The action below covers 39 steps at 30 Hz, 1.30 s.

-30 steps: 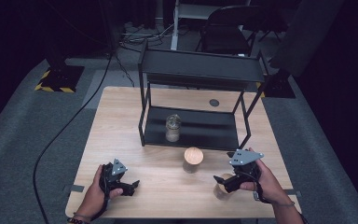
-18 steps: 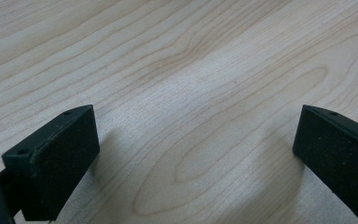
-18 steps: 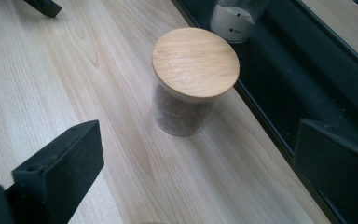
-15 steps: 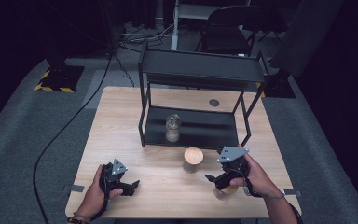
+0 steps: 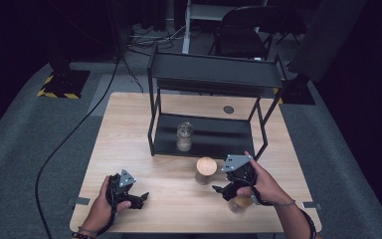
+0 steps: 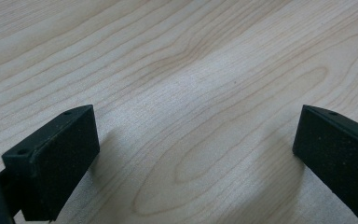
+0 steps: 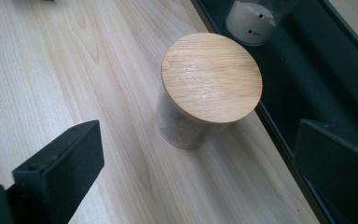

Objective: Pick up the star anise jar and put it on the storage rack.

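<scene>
A small glass jar with a round wooden lid (image 5: pixel 206 169) (image 7: pixel 212 77) stands on the wooden table (image 5: pixel 129 134), just in front of a black two-level rack (image 5: pixel 214 74). My right gripper (image 5: pixel 222 189) (image 7: pixel 196 177) hangs open close to the jar's right, its jaws wide apart, with the jar a short way beyond them and untouched. A second glass jar (image 5: pixel 184 135) (image 7: pixel 254 16) with pale contents stands on the rack's lower shelf (image 7: pixel 317 70). My left gripper (image 5: pixel 138 197) (image 6: pixel 196 158) rests open low over bare wood near the front left.
A pale glassy object (image 5: pixel 239 204) lies partly hidden beneath the right hand. A small dark disc (image 5: pixel 228 109) sits on the table behind the rack. Chairs and cables lie on the dark floor beyond the table.
My right gripper has moved left and a little forward, closer to the wooden-lid jar. The left gripper has stayed where it was.
</scene>
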Motion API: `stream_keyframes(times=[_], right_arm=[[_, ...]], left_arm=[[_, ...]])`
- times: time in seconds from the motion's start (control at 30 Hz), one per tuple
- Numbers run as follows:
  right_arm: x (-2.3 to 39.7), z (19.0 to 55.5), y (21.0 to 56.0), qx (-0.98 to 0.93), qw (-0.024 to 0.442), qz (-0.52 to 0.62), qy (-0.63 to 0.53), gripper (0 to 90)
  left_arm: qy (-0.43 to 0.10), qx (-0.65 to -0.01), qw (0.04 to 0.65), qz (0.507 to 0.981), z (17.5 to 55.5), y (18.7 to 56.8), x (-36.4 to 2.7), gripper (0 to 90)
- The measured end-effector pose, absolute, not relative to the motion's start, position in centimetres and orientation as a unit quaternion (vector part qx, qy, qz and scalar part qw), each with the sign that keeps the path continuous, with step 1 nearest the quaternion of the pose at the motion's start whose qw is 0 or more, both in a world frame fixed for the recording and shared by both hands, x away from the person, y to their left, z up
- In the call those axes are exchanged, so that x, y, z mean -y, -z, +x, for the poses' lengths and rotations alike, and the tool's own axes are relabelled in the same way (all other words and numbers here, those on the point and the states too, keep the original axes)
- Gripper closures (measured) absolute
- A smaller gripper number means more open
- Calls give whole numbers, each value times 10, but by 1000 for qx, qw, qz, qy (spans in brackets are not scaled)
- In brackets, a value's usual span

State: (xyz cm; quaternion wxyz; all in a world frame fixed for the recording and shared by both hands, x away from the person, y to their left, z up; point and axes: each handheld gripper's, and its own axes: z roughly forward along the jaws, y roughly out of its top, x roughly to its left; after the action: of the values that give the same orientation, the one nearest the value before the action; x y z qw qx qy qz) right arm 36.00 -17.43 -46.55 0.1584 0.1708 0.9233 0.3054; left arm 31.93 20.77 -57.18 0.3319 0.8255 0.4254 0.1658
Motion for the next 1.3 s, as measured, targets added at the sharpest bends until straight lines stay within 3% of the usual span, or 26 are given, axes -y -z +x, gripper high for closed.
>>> stream_keyframes(times=[1.3], right_arm=[[131, 410, 492, -948, 85, 173, -252, 47]], left_arm=[[-166, -425, 332, 826, 319, 572, -208, 0]])
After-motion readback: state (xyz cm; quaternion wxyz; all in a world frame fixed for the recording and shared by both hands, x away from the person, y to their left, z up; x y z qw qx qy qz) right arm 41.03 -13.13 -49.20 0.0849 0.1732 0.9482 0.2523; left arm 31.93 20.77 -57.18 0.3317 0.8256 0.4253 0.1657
